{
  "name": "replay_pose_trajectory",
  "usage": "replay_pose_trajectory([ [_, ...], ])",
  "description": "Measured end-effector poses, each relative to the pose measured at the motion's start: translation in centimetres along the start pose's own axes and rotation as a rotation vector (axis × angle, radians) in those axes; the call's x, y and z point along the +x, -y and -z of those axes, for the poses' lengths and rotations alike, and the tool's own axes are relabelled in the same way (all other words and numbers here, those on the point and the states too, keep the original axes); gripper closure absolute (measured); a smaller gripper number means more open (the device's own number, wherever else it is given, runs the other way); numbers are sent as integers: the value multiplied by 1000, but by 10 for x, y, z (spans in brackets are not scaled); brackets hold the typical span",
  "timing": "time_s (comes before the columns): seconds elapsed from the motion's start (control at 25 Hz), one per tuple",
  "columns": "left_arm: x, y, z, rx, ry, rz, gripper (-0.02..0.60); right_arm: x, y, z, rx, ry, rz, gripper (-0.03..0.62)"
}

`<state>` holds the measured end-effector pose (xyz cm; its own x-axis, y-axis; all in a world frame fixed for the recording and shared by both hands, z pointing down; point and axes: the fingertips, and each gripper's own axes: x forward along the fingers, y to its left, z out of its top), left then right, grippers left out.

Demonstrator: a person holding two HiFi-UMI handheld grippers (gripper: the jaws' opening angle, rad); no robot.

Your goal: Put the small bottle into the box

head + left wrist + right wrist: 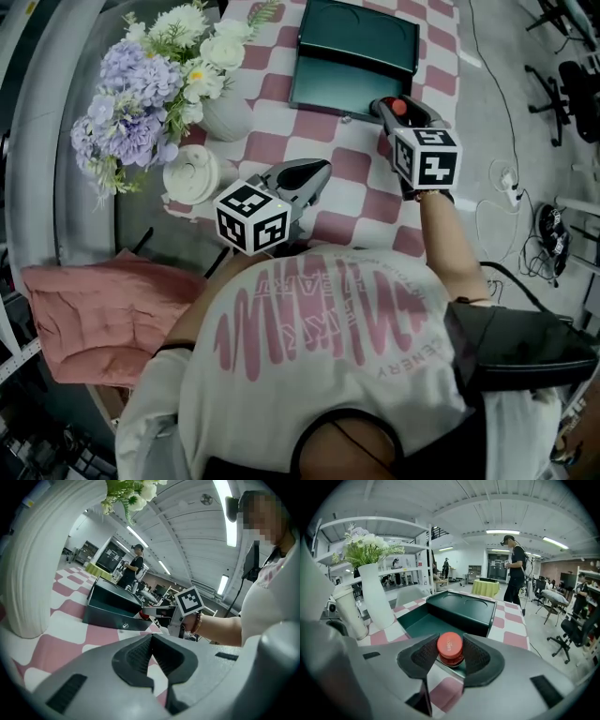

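The small bottle, with a red cap, sits between the pads of my right gripper, which is shut on it. It hangs at the front rim of the open dark green box, over the checkered cloth. In the head view the right gripper and the bottle are at the box's near right corner. My left gripper hovers lower over the table, apart from the box. Its tips meet with nothing between them. From the left gripper view the box and the right gripper lie ahead.
A white vase of flowers and a white lidded cup stand left of the box. A pink cloth lies beyond the table's left edge. A person stands in the room behind, with office chairs to the right.
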<state>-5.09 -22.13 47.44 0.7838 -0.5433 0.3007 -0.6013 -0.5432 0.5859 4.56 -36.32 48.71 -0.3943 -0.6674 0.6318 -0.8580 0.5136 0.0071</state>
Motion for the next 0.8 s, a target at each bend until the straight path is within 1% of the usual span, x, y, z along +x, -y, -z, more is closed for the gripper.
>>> replay_pose_trajectory([
  [0.24,-13,7,1,-4,44,-68,575,2,-4,-2,-47,10,-15,442],
  [0.48,-26,15,5,-36,88,-120,575,2,-5,-2,-69,9,-22,444],
  [0.8,-41,25,1,-27,128,-171,575,0,-5,-1,-87,14,-21,444],
])
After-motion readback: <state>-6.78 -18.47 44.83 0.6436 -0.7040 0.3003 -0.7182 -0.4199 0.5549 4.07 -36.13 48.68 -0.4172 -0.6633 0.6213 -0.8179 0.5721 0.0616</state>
